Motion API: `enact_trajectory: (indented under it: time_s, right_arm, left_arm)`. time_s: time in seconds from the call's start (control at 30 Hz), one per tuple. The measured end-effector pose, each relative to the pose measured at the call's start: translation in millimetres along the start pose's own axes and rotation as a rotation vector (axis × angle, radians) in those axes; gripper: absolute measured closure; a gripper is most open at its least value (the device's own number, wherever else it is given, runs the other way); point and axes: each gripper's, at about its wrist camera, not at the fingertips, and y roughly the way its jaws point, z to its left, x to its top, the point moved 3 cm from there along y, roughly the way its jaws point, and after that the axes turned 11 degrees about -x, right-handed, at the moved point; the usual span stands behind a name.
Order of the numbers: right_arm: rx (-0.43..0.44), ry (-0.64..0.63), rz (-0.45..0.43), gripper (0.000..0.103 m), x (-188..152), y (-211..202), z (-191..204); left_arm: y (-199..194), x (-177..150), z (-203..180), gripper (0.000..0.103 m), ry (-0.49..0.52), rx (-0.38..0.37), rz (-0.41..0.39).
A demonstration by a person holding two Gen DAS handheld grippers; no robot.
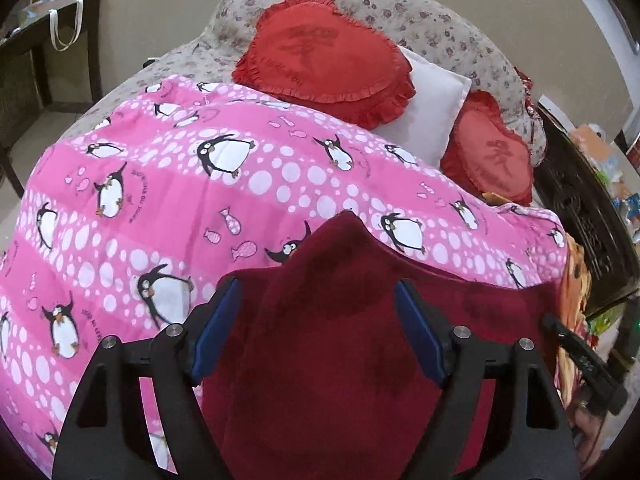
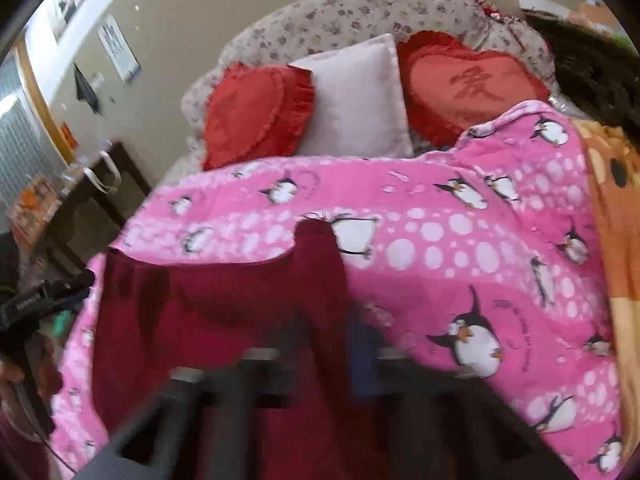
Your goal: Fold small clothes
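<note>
Two grippers work the maroon garment [image 1: 328, 320] low-centre on the pink penguin blanket [image 1: 160, 184]: left gripper [image 1: 320, 320] jaws apart, right gripper [image 2: 320, 360] jaws together, seemingly pinching cloth—lift its edge evenly to fold.

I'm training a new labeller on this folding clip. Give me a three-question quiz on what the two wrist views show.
1. True or false: the left hand-held gripper has its jaws spread wide over the dark red garment.
2. What does the garment lie on? A) white pillow B) pink penguin blanket C) floral headboard
3. Fill in: two red ____-shaped cushions flank the white pillow.

Key:
1. True; the blue pads stand apart, not pressing the cloth.
2. B, the pink penguin blanket.
3. Heart; one heart cushion lies on each side.
</note>
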Motion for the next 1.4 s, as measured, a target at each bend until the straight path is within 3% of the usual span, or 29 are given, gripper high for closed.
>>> enact_trajectory:
  time_s: [0.1, 0.27, 0.33, 0.4, 0.47, 0.57, 0.7, 0.87, 1.0, 1.1, 1.23, 1.4]
  right_arm:
    - [-0.023, 0.047, -0.022, 0.096, 0, -8, -18]
    - [-0.056, -0.010, 0.094, 0.096, -10, 27, -13]
    - [-0.069, 0.003, 0.088, 0.095, -10, 25, -15]
    - [-0.077, 0.060, 0.049, 0.073, -8, 8, -23]
    - [-0.069, 0.097, 0.003, 0.063, -7, -10, -25]
    - [-0.004, 0.091, -0.044, 0.062, -5, -34, -10]
    - [0.081, -0.013, -0.029, 0.062, -8, -37, 30]
    - [0.063, -0.098, -0.013, 0.062, -11, -11, 66]
    - [-0.021, -0.099, 0.040, 0.062, -9, 26, 64]
    - [-0.018, -0.068, 0.080, 0.062, -11, 47, 53]
    - [-0.003, -0.050, 0.072, 0.062, -9, 36, 47]
    - [0.023, -0.077, 0.050, 0.062, -23, -7, 49]
  left_arm:
    - [15, 3, 3, 0.024, -0.005, 0.020, -0.009]
    - [48, 3, 12, 0.024, -0.002, 0.096, 0.028]
    - [52, 2, 11, 0.024, 0.031, 0.117, 0.026]
    - [51, 0, 9, 0.024, 0.056, 0.127, 0.026]
    - [45, -2, 5, 0.024, 0.078, 0.134, 0.024]
    - [36, -4, 0, 0.024, 0.102, 0.151, 0.006]
    - [33, -6, -5, 0.024, 0.112, 0.149, -0.001]
    - [43, -7, -7, 0.024, 0.144, 0.171, 0.018]
    - [55, -10, 0, 0.024, 0.148, 0.180, 0.036]
    - [58, -10, 2, 0.024, 0.147, 0.175, 0.039]
    - [57, -9, 0, 0.024, 0.145, 0.174, 0.044]
    - [42, -17, -3, 0.024, 0.144, 0.160, 0.046]
